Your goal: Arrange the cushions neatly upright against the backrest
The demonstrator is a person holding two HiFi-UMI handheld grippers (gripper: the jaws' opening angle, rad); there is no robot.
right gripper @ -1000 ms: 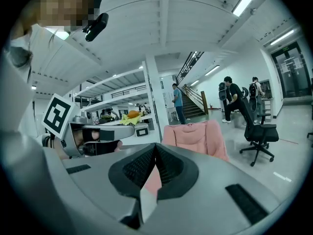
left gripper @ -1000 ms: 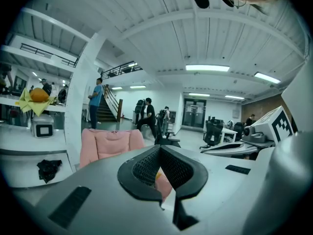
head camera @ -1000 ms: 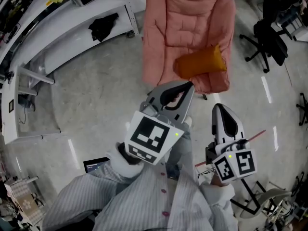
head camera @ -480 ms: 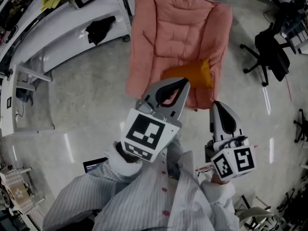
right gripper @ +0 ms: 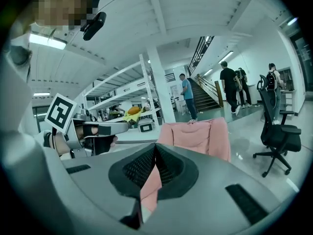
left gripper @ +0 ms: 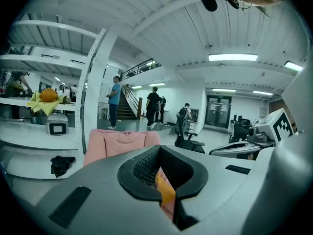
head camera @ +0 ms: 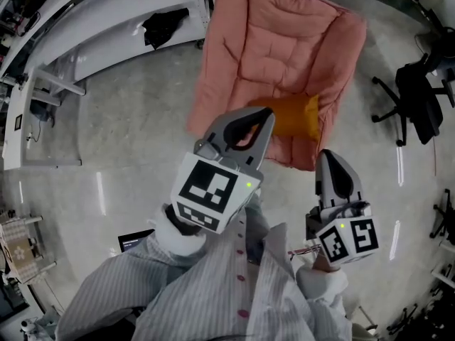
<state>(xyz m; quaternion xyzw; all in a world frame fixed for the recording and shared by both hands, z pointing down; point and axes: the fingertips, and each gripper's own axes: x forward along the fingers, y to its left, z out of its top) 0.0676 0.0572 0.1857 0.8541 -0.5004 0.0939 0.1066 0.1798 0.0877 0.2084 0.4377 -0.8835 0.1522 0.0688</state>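
OK, left gripper (left gripper: 160, 148): jaws closed together, nothing held. The orange sliver in the slit between them is just the cushion (head camera: 295, 116) further off. Right gripper (right gripper: 155, 146) is the same, jaws fully closed and empty, and the pink in its slit is the armchair (head camera: 284, 41) beyond. In the head view both grippers are held in the air in front of the person's striped shirt (head camera: 213, 290), tips pointing at the armchair. The left one is raised higher and its tip overlaps the front of the seat in that view; the right one is lower, off to the side. Neither touches the chair or the cushion. The cushion lies on the seat near the front edge, on the side closer to the right gripper, well apart from the backrest and not upright. The armchair stands on the grey floor (head camera: 128, 133). A white shelf rack (head camera: 106, 20) stands to its left with a black cloth (head camera: 162, 27) on it. A black office chair (head camera: 419, 105) stands to its right. The gripper views show people (left gripper: 155, 106) standing near a staircase in the background.
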